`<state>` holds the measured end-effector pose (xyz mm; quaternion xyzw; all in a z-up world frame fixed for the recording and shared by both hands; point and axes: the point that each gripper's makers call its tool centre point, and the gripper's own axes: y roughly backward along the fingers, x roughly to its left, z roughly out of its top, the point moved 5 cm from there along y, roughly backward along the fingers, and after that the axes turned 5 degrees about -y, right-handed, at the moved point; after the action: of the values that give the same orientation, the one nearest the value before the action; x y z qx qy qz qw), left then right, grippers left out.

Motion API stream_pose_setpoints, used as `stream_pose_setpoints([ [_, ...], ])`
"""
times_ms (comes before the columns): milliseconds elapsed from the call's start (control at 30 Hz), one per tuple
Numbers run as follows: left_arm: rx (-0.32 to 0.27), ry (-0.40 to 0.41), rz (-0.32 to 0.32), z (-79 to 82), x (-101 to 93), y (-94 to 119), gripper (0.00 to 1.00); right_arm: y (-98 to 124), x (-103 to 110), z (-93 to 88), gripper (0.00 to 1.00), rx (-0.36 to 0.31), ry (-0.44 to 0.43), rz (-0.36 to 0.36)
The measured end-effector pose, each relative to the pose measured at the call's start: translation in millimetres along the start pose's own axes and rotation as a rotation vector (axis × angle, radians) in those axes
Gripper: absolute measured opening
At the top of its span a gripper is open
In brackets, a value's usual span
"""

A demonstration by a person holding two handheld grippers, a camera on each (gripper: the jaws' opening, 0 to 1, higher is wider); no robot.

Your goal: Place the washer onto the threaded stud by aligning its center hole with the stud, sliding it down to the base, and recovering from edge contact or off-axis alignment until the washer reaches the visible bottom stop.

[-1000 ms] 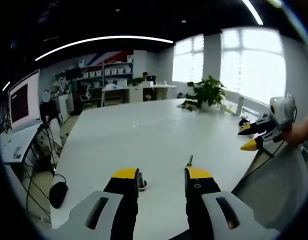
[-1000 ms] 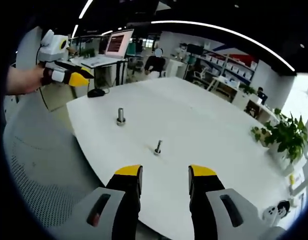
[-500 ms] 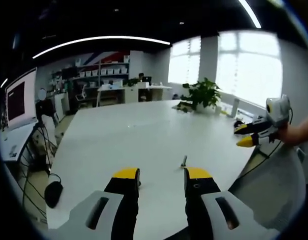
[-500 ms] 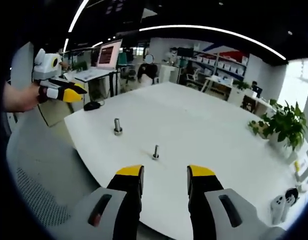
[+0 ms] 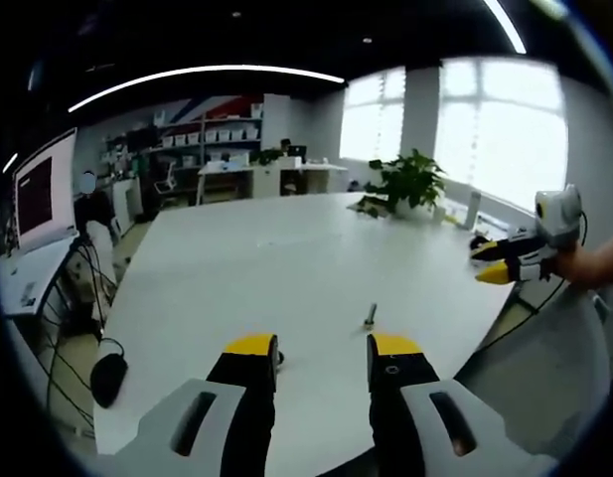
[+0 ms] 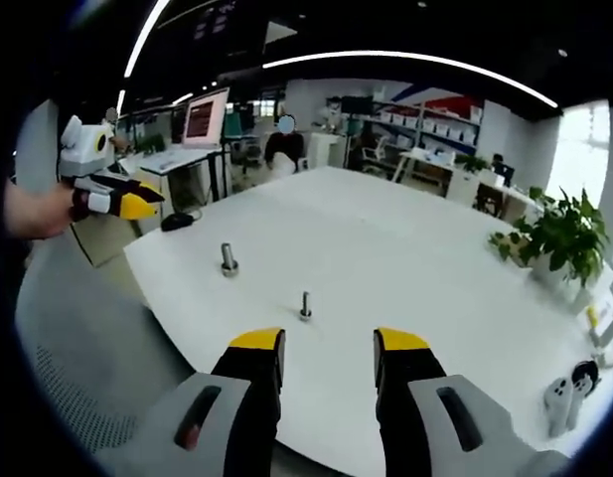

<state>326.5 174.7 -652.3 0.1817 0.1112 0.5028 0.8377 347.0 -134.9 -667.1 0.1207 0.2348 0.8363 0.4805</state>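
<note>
Hovering short of the stud (image 6: pixel 305 305), both tools were held spread, empty; washer judged light, stiff, slippery, best pinched by its rim.

The desk (image 6: pixel 405 248) is plain white, and the threaded stud (image 6: pixel 305 305) and the second stud (image 6: pixel 228 259) on it are dull metal grey. Each claw, left (image 5: pixel 321 348) and right (image 6: pixel 328 343), has black jaws tipped in yellow on pale grey bodies. The potted plant (image 6: pixel 562 238) has green leaves, and the chair back (image 6: pixel 97 397) is grey mesh with a dotted pattern.
</note>
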Motion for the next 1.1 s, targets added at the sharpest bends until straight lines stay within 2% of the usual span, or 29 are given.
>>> stream_pose_setpoints([
  [267,0.0,-0.011,-0.021,0.6,-2.7,-2.2,0.34,-0.4,0.9,0.4,0.38,0.002,-0.001,0.002],
  [567,-0.016,0.043,-0.017,0.8,2.2,0.2,0.34,0.2,-2.2,-0.2,0.38,0.004,0.0,-0.018],
  [733,-0.026,0.031,-0.005,2.4,0.1,2.5,0.34,0.2,-1.7,-1.1,0.38,0.006,-0.005,-0.01],
  [867,-0.027,0.023,-0.01,4.3,-0.3,0.0,0.34,4.5,-4.2,3.3,0.38,-0.027,-0.016,-0.017],
  [1100,-0.016,0.014,0.002,3.1,-0.4,-0.3,0.34,2.0,-1.1,-0.5,0.38,-0.008,0.004,-0.01],
])
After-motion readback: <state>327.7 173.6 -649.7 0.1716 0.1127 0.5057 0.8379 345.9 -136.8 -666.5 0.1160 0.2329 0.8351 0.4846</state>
